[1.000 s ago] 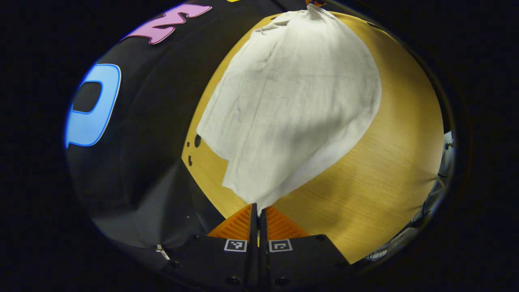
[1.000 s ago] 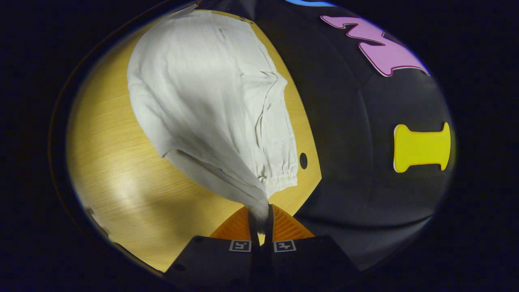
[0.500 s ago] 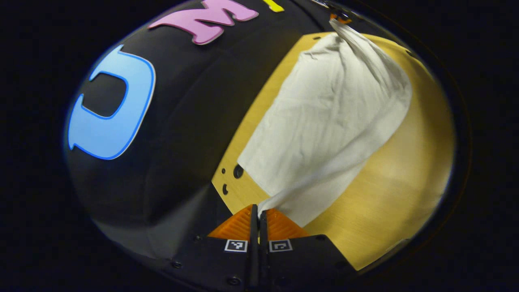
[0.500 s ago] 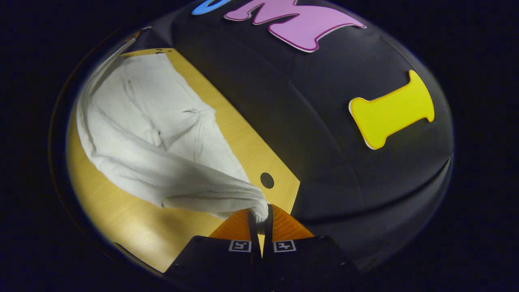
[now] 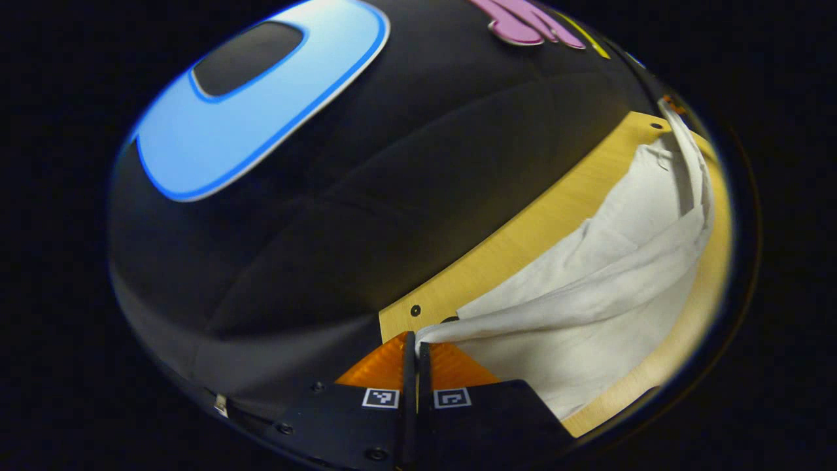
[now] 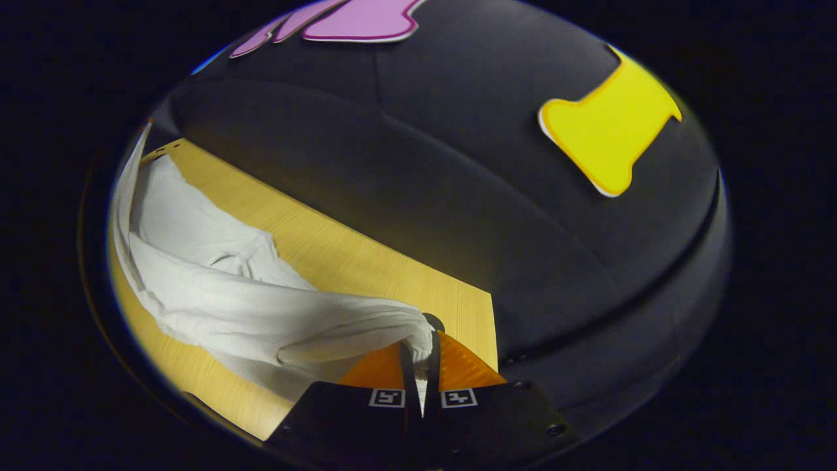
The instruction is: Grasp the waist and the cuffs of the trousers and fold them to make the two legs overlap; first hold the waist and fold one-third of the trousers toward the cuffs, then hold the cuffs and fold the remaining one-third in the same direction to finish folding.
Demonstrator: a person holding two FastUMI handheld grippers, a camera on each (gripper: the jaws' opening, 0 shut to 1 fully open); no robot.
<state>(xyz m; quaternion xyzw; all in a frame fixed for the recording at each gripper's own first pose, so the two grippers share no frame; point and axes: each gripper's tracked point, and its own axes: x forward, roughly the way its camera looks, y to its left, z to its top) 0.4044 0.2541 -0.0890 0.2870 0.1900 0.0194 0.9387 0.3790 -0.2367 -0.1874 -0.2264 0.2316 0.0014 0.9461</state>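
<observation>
1. On the left, the left gripper [image 5: 416,343] is clenched on an edge of the pale trousers [image 5: 588,307], the fingers pressed together with a pinch of cloth between them. The fabric runs off from that pinch as a taut band across the wooden table [image 5: 523,242] (taut, I'd say, because the far end is held too).

2. Between the two hands the trousers partly rest on the table and partly hang lifted. A folded ridge of cloth is raised above the layer lying flat under it. This looks like the first fold, one leg being carried over onto the other, which would explain why both ends are held at once.

3. On the right, the right gripper [image 6: 422,356] is likewise clamped on a bunched end of the trousers [image 6: 261,314]. The wad of cloth is caught between both fingers just above the table [image 6: 366,268] near its back edge. Which end is waist and which is cuffs I cannot tell from here.

4. Both grips sit low and close to the black booth wall [image 6: 458,163], so the cloth can probably be laid down flat rather than dropped.
</observation>
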